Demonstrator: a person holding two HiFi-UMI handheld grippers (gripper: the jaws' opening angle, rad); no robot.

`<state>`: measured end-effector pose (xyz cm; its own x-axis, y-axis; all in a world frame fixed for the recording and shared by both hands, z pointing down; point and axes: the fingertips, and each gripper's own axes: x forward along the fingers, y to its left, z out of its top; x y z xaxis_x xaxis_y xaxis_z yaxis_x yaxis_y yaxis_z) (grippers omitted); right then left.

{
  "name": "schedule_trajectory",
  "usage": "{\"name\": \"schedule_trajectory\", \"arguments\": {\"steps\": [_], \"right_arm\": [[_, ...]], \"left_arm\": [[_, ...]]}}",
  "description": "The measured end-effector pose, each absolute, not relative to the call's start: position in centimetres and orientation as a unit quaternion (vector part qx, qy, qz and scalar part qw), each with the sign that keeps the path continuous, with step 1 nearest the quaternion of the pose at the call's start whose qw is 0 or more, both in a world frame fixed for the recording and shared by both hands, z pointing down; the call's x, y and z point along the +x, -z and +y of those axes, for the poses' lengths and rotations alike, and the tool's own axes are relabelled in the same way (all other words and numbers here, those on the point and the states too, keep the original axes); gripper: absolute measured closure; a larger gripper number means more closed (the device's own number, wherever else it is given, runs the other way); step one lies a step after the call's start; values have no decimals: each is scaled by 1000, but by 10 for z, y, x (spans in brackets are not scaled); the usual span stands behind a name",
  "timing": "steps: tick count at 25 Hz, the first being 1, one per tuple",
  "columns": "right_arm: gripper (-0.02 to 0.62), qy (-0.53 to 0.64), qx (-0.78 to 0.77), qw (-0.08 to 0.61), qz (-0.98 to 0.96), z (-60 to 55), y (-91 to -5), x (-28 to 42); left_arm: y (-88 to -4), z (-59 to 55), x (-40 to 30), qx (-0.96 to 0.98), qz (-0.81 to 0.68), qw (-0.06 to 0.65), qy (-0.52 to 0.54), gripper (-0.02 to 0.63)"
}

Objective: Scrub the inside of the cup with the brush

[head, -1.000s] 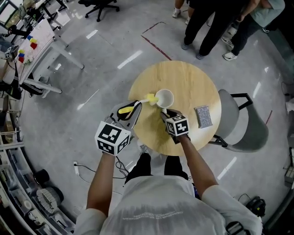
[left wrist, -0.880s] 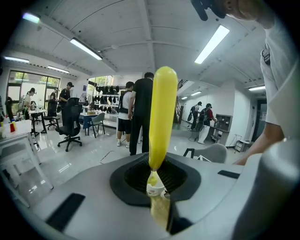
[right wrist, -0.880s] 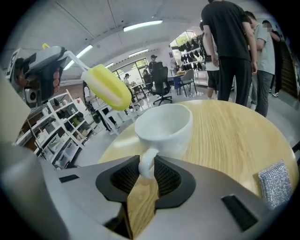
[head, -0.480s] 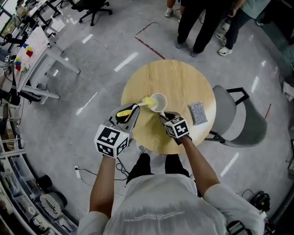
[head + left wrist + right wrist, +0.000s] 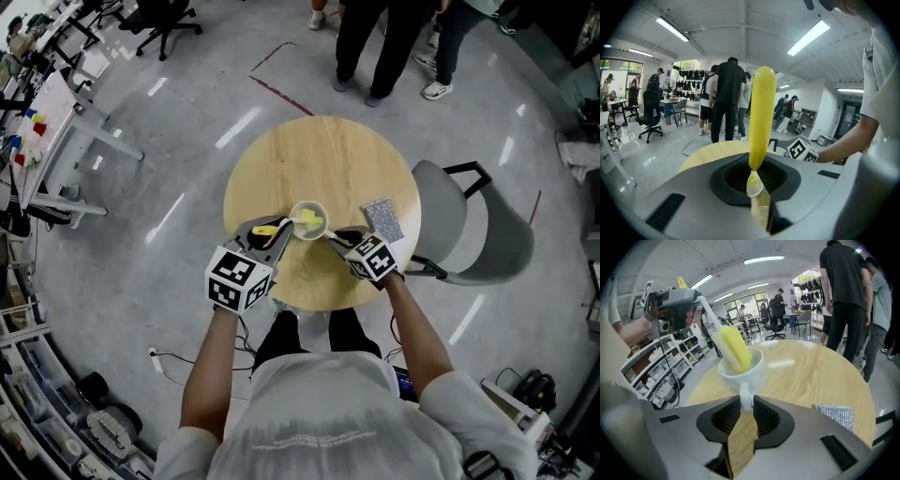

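On the round tabletop (image 5: 319, 155), the cup (image 5: 743, 370) is toward your side, its handle pinched by your right gripper (image 5: 745, 404), whose fingers have just been closing; your left gripper (image 5: 757, 180) clamps the brush (image 5: 761, 112), head already inside, so next, swirl it firmly round the wall.

A: People (image 5: 361, 42) at 12 o'clock?
B: Cut off by top edge, legs only.
A: Brush (image 5: 311, 222) tip?
B: Down in cup (image 5: 298, 211), bottom end hidden. Handle mostly under left gripper (image 5: 277, 232).
A: Cup's handle?
B: Not vis. in head view.
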<state>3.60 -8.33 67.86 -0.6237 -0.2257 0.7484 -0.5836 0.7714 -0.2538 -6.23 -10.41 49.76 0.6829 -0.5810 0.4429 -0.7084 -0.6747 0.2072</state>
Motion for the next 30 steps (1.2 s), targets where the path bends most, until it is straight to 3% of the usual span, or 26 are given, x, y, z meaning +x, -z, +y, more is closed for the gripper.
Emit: {"name": "schedule_trajectory", "arguments": {"steps": [13, 30], "right_arm": [[456, -171, 252, 389, -870, -106, -673, 55], [485, -162, 291, 383, -862, -106, -676, 52]], "left_arm": [[-541, -119, -37, 885, -368, 197, -206, 555], [-556, -116, -29, 903, -276, 252, -214, 551]]}}
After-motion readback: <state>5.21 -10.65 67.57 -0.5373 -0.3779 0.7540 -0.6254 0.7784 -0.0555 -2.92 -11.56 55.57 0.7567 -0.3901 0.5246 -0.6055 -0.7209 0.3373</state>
